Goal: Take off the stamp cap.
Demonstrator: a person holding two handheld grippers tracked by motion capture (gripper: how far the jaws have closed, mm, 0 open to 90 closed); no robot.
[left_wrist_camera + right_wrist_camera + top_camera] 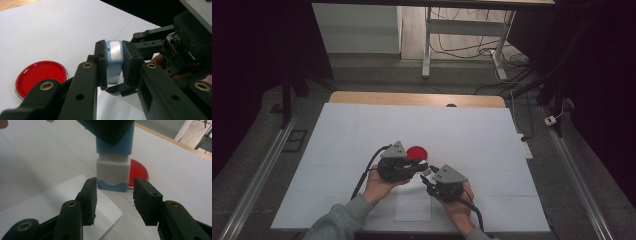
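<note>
The left gripper point(113, 65) pinched a blue stamp point(114, 58); the right gripper's point(115, 195) jaws stood spread beside its base.

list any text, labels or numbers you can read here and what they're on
None can be read. The blue and grey stamp held in the left gripper has a pale blank panel with no legible print. The red ink pad and the white sheet under the right gripper show no writing.
</note>
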